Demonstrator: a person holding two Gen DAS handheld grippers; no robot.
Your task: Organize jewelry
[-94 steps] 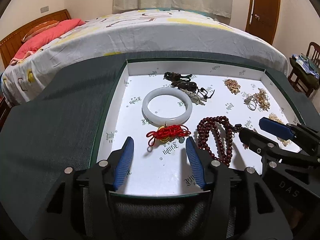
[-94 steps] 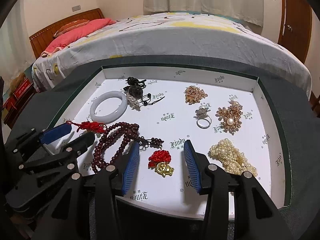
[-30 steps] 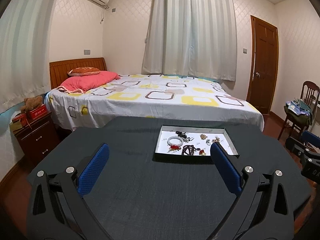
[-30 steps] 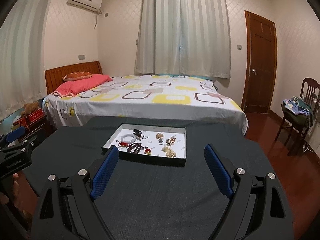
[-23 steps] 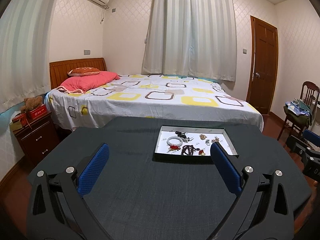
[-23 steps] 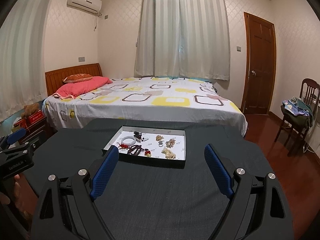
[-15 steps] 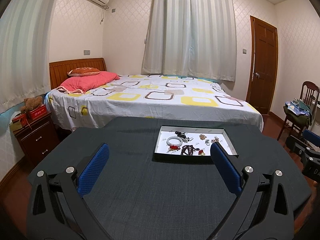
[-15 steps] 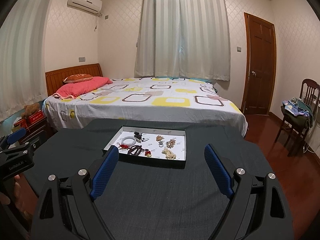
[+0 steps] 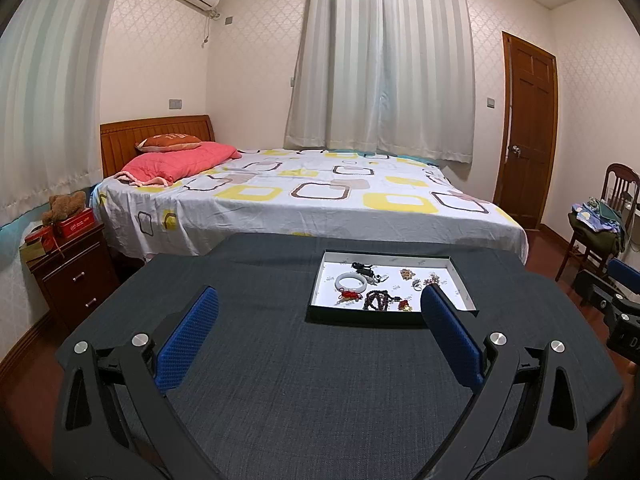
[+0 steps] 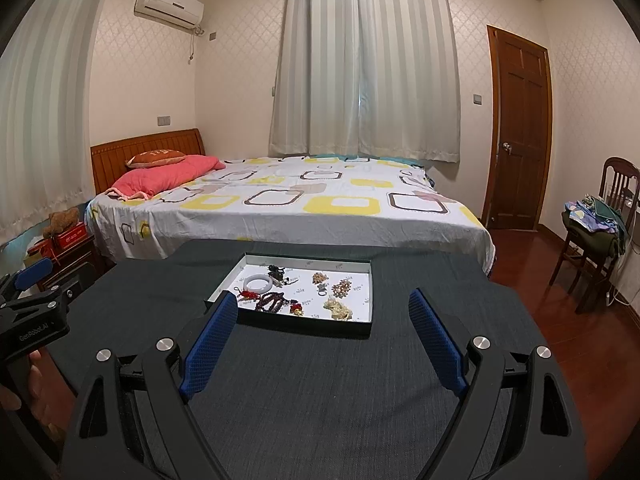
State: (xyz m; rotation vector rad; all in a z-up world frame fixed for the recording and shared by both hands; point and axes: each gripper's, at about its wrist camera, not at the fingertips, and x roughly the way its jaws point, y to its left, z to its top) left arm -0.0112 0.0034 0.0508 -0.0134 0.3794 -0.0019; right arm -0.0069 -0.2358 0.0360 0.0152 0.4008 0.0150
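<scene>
A shallow white-lined tray (image 9: 462, 276) (image 10: 366, 280) stands on the far part of the dark table. It holds a white bangle (image 9: 351, 281) (image 10: 258, 281), dark red beads (image 9: 377, 299) (image 10: 274, 301), a red knot charm (image 9: 349, 294), gold pieces (image 10: 343, 287) and a pearl bunch (image 10: 338, 307). My left gripper (image 9: 318, 326) is wide open and empty, held back above the near table. My right gripper (image 10: 323, 324) is wide open and empty, likewise far from the tray. Each shows at the other view's edge.
The table (image 9: 280, 360) is covered in dark grey cloth. A bed (image 9: 320, 196) stands behind it. A nightstand (image 9: 68, 272) is at the left, a chair with clothes (image 9: 600, 220) and a door (image 9: 524, 128) at the right.
Both grippers have pulled far back from the tray since three seconds ago and opened wide. Over the last second they have barely moved.
</scene>
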